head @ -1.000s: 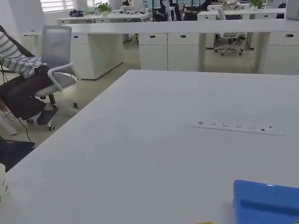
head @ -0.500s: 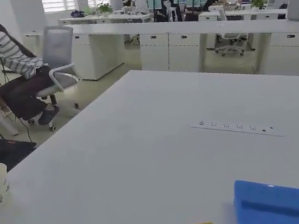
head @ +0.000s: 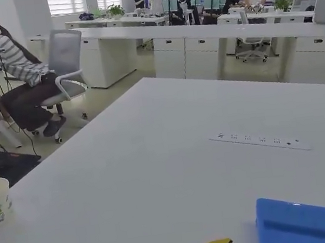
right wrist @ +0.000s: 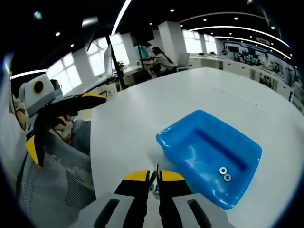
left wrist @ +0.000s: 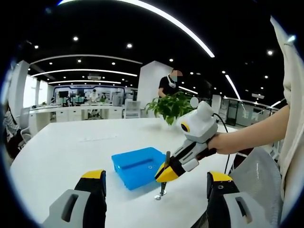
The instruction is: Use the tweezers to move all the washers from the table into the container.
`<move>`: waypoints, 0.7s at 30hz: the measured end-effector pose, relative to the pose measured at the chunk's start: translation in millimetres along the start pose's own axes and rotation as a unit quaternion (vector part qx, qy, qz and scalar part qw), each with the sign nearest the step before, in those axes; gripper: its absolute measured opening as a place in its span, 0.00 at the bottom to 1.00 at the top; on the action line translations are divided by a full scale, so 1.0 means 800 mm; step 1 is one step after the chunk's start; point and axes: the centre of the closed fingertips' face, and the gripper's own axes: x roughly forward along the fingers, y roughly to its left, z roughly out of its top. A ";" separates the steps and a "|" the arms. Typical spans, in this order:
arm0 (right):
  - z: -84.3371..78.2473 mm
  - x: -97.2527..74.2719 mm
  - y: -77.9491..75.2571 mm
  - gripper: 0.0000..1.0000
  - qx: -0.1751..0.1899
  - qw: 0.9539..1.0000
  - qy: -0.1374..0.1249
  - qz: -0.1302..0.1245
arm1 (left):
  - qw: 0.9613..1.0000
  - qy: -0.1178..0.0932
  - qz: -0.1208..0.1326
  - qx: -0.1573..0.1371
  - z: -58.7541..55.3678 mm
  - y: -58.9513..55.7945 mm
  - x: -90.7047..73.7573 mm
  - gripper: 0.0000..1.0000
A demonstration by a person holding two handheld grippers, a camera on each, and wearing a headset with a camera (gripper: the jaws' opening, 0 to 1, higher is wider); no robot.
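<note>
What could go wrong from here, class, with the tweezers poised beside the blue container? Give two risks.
1. The thin tweezers are pinched between the shut jaws of the right gripper; pressed on the table, they might twist or slip.
2. Their tips stand close to the blue container, which holds two washers; a careless swing could knock its wall and shift it.

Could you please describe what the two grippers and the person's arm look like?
The left gripper and right gripper match: grey-and-black tongs capped in yellow. The right one has a white body, and a thin dark cable trails from it. The forearm is unsleeved; a cream garment shows beside it.
</note>
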 end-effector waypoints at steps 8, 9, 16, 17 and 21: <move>-0.002 0.001 0.004 0.04 -0.047 0.999 0.013 -0.001 | 1.000 0.006 -0.003 0.004 -0.002 -0.001 0.001 0.88; -0.002 0.001 0.004 0.04 -0.054 0.998 0.014 -0.003 | 1.000 0.007 -0.003 0.003 -0.003 -0.002 0.002 0.88; -0.003 0.000 0.005 0.04 -0.079 0.997 0.023 -0.006 | 1.000 0.011 -0.001 0.005 -0.004 -0.001 0.002 0.88; -0.003 0.000 0.006 0.04 -0.080 0.996 0.024 -0.006 | 1.000 0.010 -0.001 0.005 -0.004 -0.001 0.002 0.88; -0.006 -0.001 0.002 0.04 -0.098 0.995 0.034 -0.015 | 1.000 0.012 0.001 0.004 -0.005 0.000 0.002 0.87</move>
